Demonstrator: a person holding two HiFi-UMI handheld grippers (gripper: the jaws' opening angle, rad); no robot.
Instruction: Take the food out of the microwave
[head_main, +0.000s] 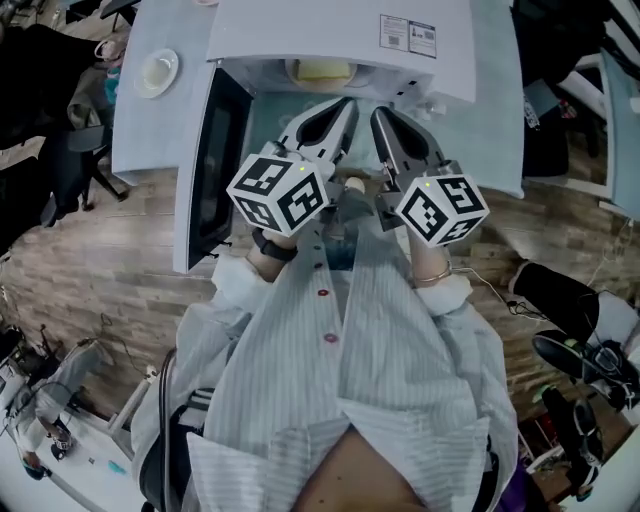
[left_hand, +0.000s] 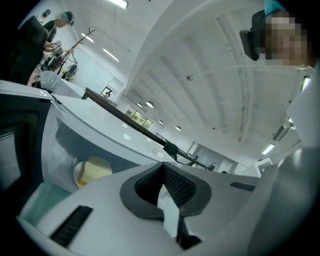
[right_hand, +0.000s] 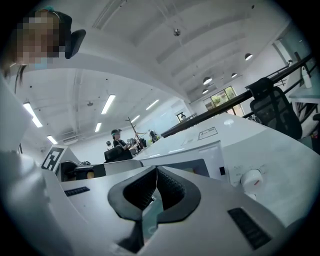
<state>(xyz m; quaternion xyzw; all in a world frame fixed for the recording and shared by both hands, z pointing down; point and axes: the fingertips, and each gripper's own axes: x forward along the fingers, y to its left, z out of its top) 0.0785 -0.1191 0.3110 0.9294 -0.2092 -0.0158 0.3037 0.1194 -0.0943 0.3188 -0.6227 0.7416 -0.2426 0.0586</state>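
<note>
The white microwave stands on a pale table with its door swung open to the left. Inside lies the food, a pale yellow block on a white plate. My left gripper is shut and empty, its tips just in front of the open cavity. Beside it my right gripper is also shut and empty, pointing at the microwave's right part. In the right gripper view the control knob shows right of the closed jaws. The left gripper sees the food low at the left.
A white bowl sits on the table left of the microwave. The open door stands close on the left. An office chair is at the left, and dark bags lie on the floor at the right.
</note>
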